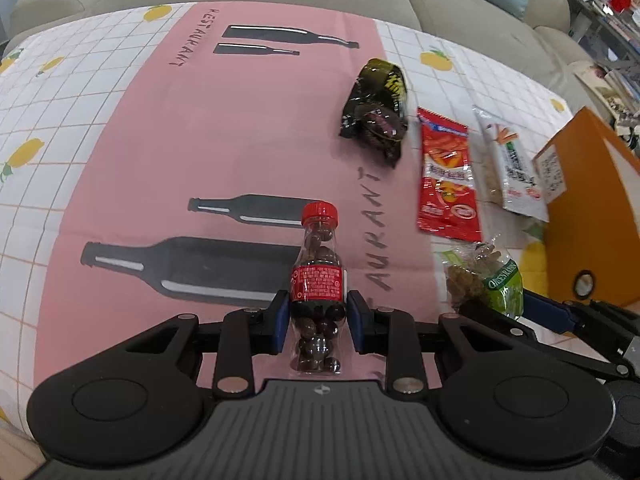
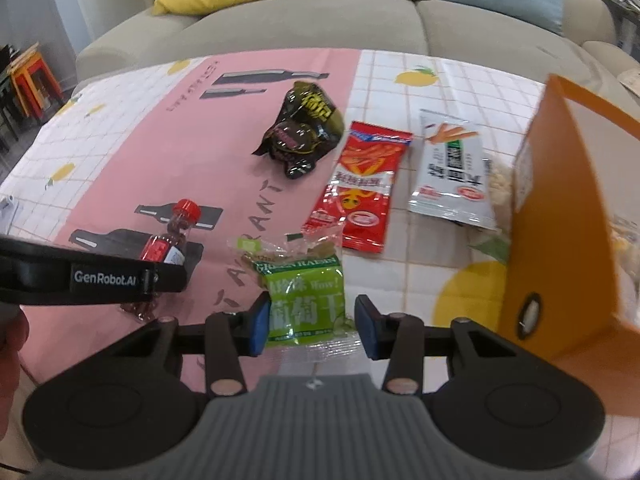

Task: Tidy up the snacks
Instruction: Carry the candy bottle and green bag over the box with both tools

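Tablecloth-covered table (image 2: 400, 80) bears red packet (image 2: 360, 184), black packet (image 2: 306, 128).

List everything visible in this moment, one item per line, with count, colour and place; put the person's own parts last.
Candy bottle: 1, clear, red cap and label, dark balls; between left gripper pads.
Raisin pack: 1, green; between right gripper pads.
Black pouch: 1, black and yellow; on pink strip.
Red packet: 1, red; right of pouch.
White packet: 1, white; right of red packet.
Orange box: 1, orange; table's right edge.
Tablecloth: 1, pink strip, white lemon grid.
Sofa: 1, beige; yellow, beige, blue cushions.
Left gripper: 1, black, blue pads.
Right gripper: 1, black, blue pads.
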`<state>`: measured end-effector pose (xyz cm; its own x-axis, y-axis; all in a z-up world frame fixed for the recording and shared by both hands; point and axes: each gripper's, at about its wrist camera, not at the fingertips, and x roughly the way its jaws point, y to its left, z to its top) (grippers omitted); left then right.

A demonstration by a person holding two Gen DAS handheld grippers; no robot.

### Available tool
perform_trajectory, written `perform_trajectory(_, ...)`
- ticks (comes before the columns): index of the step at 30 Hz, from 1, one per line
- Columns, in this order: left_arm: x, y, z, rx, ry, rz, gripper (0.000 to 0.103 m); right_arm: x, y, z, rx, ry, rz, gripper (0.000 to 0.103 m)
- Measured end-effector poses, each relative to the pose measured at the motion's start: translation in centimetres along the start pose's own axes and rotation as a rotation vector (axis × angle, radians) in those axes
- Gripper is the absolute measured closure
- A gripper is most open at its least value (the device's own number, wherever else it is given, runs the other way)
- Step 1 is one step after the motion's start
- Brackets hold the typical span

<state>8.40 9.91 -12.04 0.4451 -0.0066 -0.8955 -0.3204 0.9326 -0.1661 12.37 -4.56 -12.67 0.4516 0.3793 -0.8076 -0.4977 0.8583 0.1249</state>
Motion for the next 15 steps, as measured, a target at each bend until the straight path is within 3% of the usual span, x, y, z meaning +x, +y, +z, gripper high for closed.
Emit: perform_trajectory(15,-5.9,-4.6,0.7,0.015,-0.095,-0.127,0.070,-7.3,-2.7,0.2,0.052,-0.157,-0.007,0.061)
